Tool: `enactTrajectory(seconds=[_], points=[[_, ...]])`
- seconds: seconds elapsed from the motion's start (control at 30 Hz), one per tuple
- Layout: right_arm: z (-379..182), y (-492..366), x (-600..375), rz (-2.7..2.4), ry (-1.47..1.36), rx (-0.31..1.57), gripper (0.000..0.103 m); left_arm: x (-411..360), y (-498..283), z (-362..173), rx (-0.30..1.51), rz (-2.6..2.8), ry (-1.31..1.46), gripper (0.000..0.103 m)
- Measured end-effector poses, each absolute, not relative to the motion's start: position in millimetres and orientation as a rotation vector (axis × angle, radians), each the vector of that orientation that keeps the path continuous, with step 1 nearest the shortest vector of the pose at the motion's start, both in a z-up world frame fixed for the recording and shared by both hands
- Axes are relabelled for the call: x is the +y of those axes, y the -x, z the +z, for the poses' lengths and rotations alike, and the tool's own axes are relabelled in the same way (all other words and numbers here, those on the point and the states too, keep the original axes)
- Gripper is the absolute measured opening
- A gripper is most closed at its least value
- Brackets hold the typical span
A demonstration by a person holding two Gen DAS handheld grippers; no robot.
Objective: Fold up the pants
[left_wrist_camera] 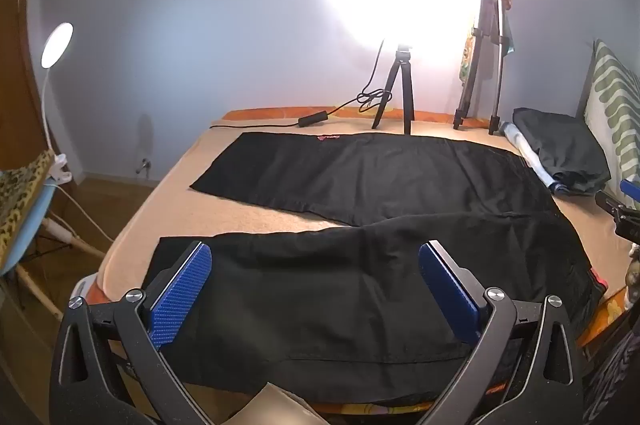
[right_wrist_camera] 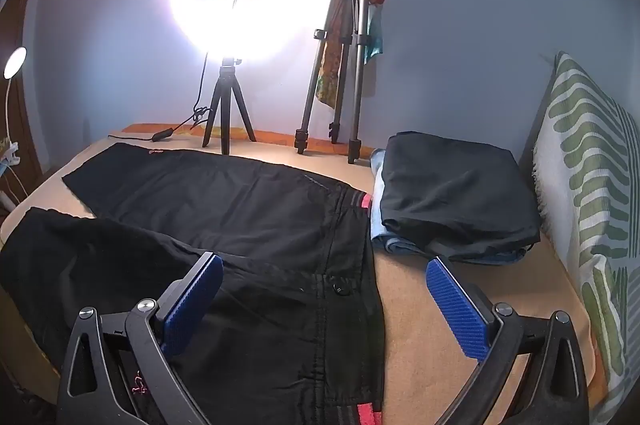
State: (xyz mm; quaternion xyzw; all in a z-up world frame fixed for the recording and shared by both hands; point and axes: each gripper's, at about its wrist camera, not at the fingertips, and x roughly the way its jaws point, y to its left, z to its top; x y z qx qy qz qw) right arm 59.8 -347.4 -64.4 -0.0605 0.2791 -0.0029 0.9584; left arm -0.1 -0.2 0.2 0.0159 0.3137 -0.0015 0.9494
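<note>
Black pants (left_wrist_camera: pixel 360 185) lie spread flat on the tan bed cover (left_wrist_camera: pixel 224 213), legs pointing left, waistband at the right. In the right wrist view the same pants (right_wrist_camera: pixel 240 209) show a waistband with red tabs and a button. My left gripper (left_wrist_camera: pixel 316 257) hovers open over the near leg, its blue pads wide apart with only cloth beneath. My right gripper (right_wrist_camera: pixel 324 265) is open above the waistband's near corner, its left pad over cloth and its right pad over bare cover. Neither holds anything.
A ring light on a small tripod (left_wrist_camera: pixel 396 93) and a taller folded tripod (right_wrist_camera: pixel 340 57) stand at the bed's far edge, with a cable and switch (left_wrist_camera: pixel 312 120). Folded dark clothes (right_wrist_camera: pixel 456 193) and a green-patterned pillow (right_wrist_camera: pixel 592 185) lie right. A desk lamp (left_wrist_camera: pixel 56 43) stands left.
</note>
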Motion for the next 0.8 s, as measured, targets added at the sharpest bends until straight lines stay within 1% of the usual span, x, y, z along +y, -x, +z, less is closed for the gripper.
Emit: enactTrajectory(seconds=[0.13,0.8], points=[[-63.5,-59.7,-349.6,0.011,0.088,0.570,0.103,0.7,-1.0,0.7,0.639,-0.002,-0.027,0.103],[-66.2,-57.6,-355.0,0.007,0.094,0.581,0.103,-2.5,-1.1,3.1,0.641,-0.008,-0.013,0.103]])
